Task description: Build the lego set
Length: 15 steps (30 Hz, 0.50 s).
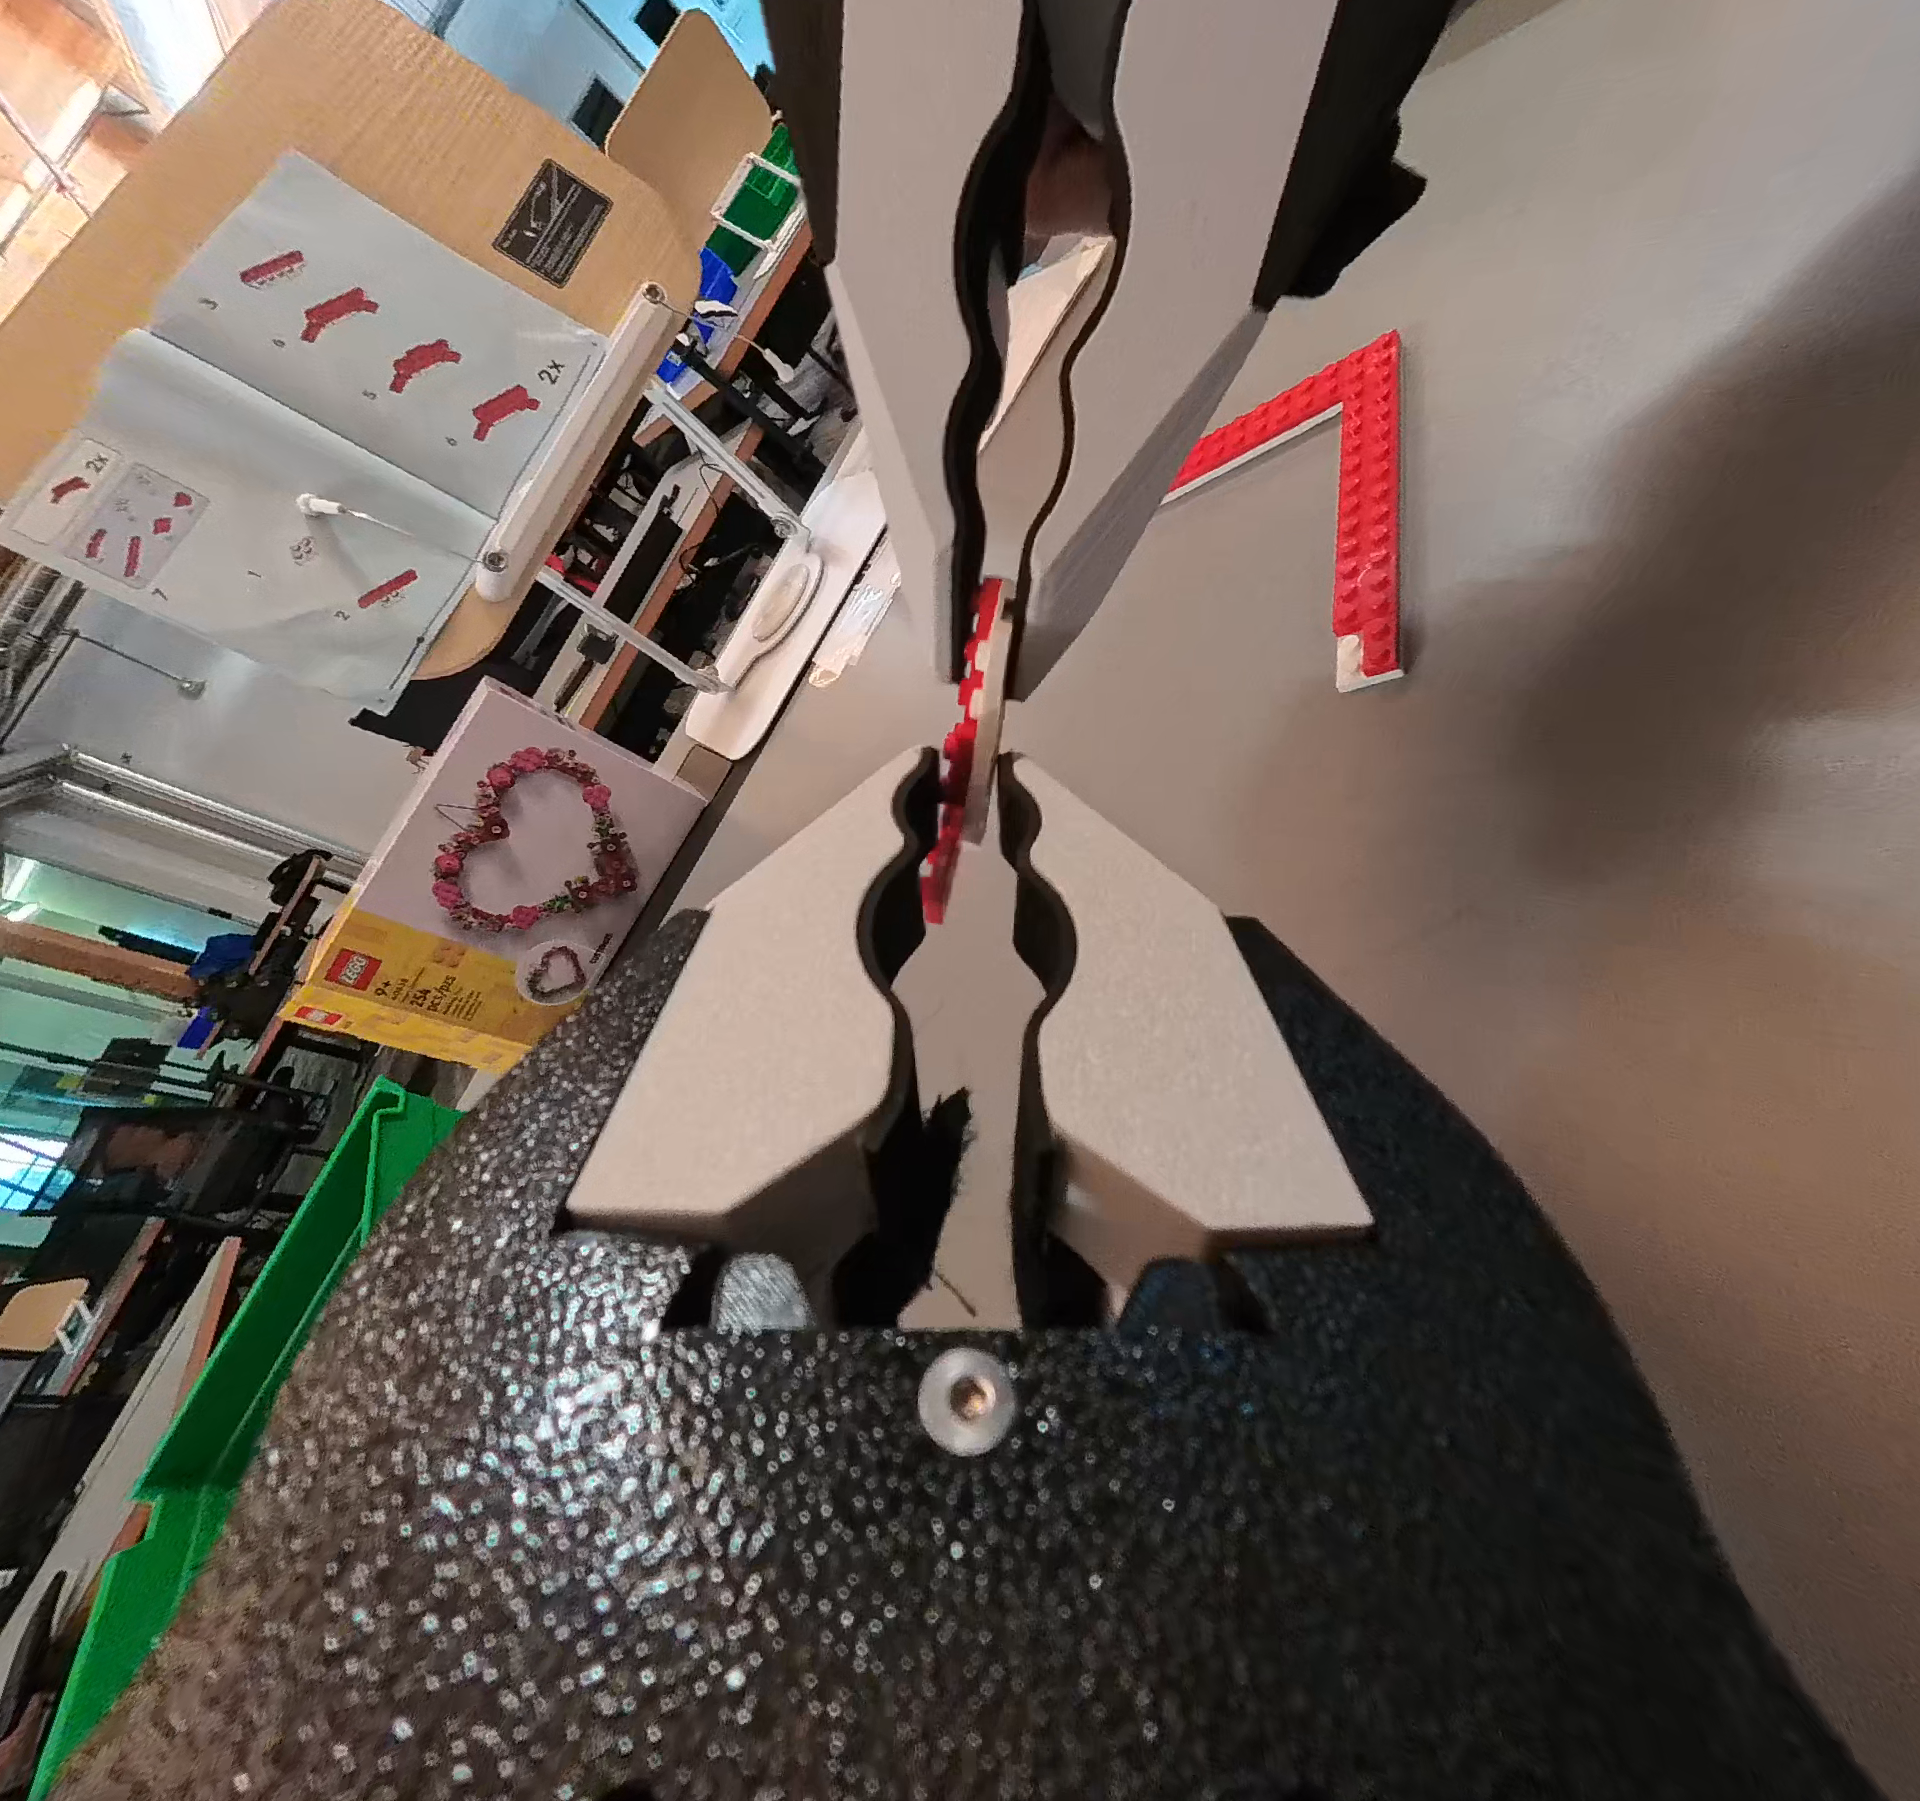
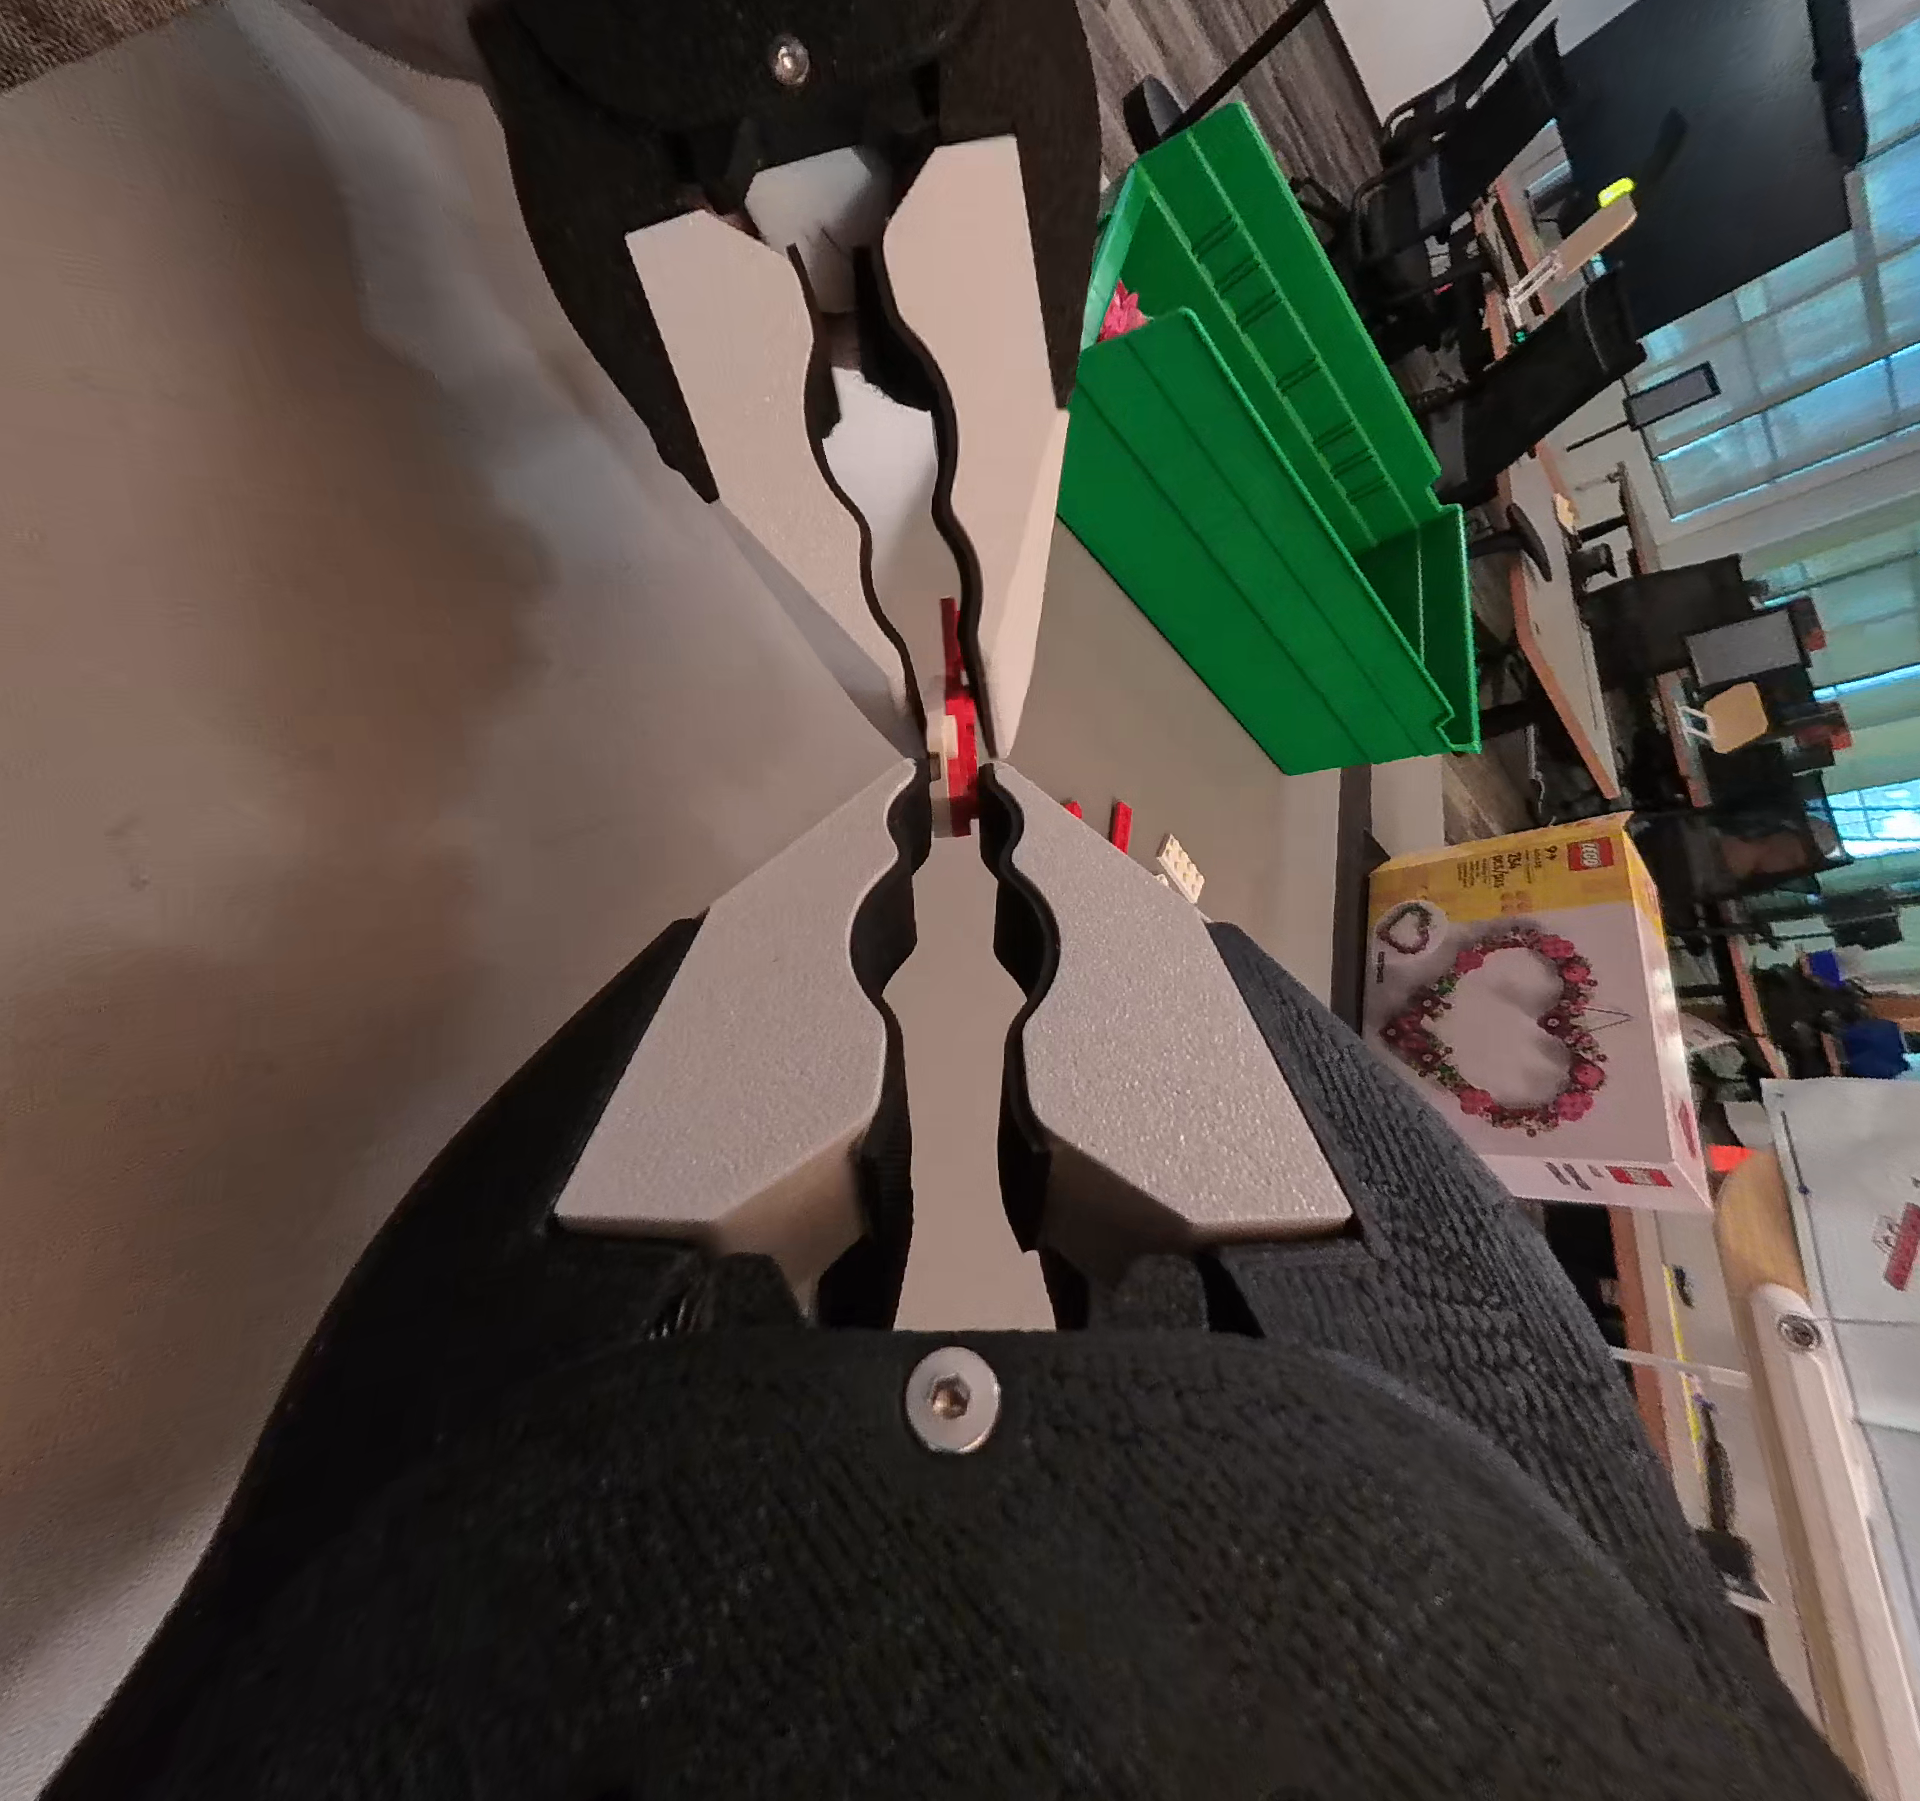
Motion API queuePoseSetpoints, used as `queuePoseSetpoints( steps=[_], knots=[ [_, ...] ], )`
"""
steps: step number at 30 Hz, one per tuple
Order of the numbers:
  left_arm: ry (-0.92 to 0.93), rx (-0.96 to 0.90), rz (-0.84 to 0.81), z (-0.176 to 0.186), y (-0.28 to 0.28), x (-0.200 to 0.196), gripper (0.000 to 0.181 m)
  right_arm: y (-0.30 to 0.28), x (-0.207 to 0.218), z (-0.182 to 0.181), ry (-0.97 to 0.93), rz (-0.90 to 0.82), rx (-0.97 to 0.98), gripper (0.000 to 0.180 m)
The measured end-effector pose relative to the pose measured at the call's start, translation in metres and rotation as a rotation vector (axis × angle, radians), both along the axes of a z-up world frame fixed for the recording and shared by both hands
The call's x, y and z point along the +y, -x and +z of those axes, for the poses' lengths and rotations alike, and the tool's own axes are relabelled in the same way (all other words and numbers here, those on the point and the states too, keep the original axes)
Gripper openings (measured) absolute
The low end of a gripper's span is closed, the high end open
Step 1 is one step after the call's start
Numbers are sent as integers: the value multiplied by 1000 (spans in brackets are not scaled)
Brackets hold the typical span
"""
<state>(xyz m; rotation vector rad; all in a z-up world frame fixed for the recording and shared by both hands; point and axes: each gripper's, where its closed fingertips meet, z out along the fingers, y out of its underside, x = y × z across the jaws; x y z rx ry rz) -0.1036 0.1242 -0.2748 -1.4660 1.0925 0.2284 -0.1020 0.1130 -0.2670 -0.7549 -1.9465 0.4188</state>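
My left gripper (image 1: 968, 777) and my right gripper (image 2: 951, 783) meet tip to tip above the grey table (image 1: 1558, 816). Both are shut on the same small red and white plate assembly (image 1: 985, 723), which stands on edge between the two pairs of fingertips. It also shows in the right wrist view (image 2: 956, 795). The right gripper (image 1: 987, 676) comes in from the top of the left wrist view, and the left gripper (image 2: 951, 735) does the same in the right wrist view. A red L-shaped plate assembly (image 1: 1371, 463) with white under it lies flat on the table beyond.
An open instruction booklet (image 1: 343, 401) stands on a holder at the back. The set's box (image 2: 1527, 1003) sits at the table edge, also in the left wrist view (image 1: 509, 878). A green bin (image 2: 1247, 504) holds pink pieces. Loose red (image 2: 1122, 821) and white (image 2: 1184, 863) pieces lie nearby. The tips of both grippers are at nearly the same place.
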Motion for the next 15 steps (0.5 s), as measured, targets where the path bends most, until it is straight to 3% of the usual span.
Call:
queuePoseSetpoints(
  steps=[1, 6, 11, 15],
  knots=[
    [-7, -9, 5, 2, 1, 0, 11, 0, 0, 1, 5, 0, 2, 6],
    [-91, 10, 0, 11, 2, -2, 19, -3, -1, 5, 31, 8, 10, 6],
    [-142, 3, -68, 17, -5, -11, 9, -6, -4, 11, 50, 22, 19, 6],
    [-132, -53, -109, 21, -8, -15, 11, -9, -6, 13, 58, 36, 15, 6]
  ],
)
